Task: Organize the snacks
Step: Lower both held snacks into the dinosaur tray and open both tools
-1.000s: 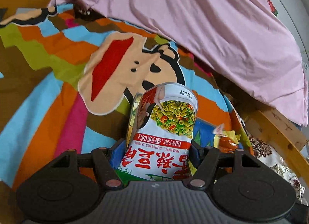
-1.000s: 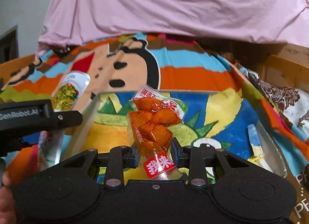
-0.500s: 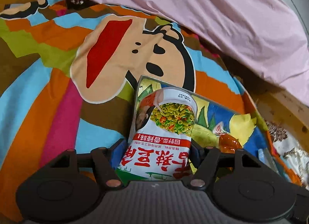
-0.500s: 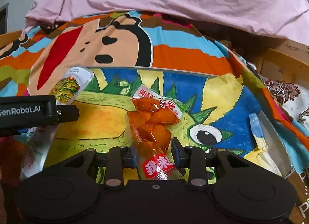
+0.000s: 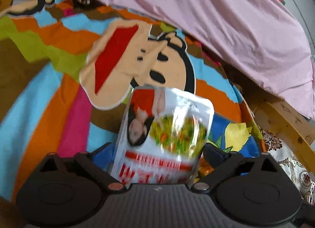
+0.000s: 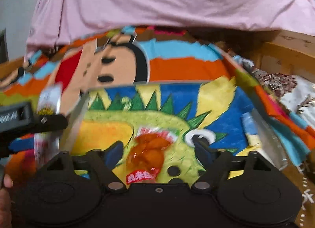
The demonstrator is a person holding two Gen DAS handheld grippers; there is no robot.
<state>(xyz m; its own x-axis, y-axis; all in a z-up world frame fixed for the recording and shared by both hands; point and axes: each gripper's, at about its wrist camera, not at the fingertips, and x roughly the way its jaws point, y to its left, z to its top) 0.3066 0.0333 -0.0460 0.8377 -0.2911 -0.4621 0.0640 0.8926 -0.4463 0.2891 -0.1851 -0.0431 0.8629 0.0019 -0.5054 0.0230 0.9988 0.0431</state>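
A white snack bag (image 5: 165, 133) printed with green peas sits blurred between the fingers of my left gripper (image 5: 158, 149). Its jaws are opening wide and the pads stand clear of the bag's sides. An orange snack packet (image 6: 147, 153) with a red label lies loose between the fingers of my right gripper (image 6: 158, 148). Those jaws are opening too, with gaps on both sides of the packet. Under the packet is the dinosaur-printed tray (image 6: 196, 98). The white bag (image 6: 48, 110) hangs at the tray's left rim, beside the left gripper's body (image 6: 29, 117).
A bright cartoon blanket (image 5: 49, 100) covers the surface under the tray. Crumpled pink cloth (image 6: 167, 1) lies across the back. A wooden frame (image 5: 285, 117) and brown patterned fabric (image 6: 279, 84) border the right side. Part of a hand (image 6: 6, 184) shows at lower left.
Both grippers' jaws have spread wide and let go of their snacks. The orange packet has sunk lower between the right fingers; the white bag has tipped and blurred.
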